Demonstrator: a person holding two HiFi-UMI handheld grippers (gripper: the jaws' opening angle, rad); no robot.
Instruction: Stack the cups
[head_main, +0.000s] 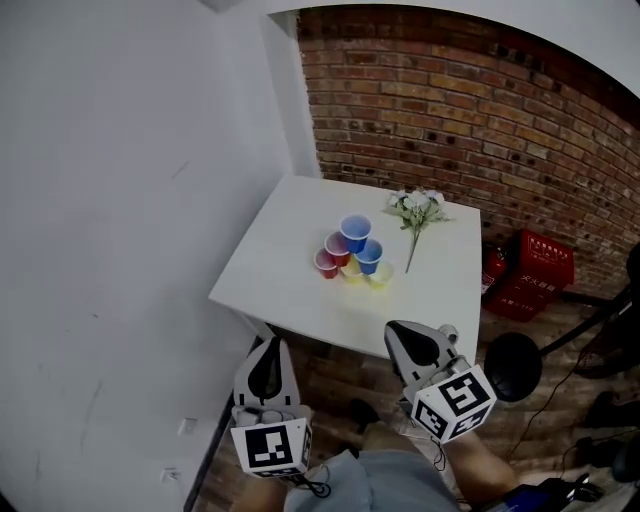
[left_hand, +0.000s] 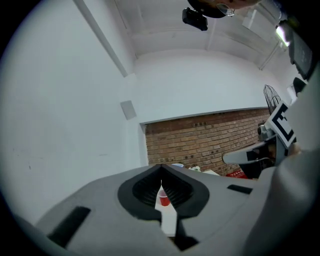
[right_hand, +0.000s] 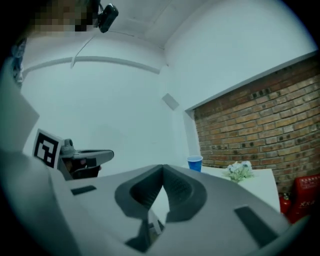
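A cluster of plastic cups stands on the white table: a tall blue cup, two red cups, a lower blue cup and two yellow cups. Both grippers hover in front of the table's near edge, well short of the cups. My left gripper is shut with nothing in it; a red cup shows through the slit below its touching tips. My right gripper is shut and empty too. Beyond its tips stands the blue cup.
A sprig of white flowers lies at the table's far right. A brick wall backs the table, and a white wall runs along the left. On the floor at right are a red crate, a fire extinguisher and a black round base.
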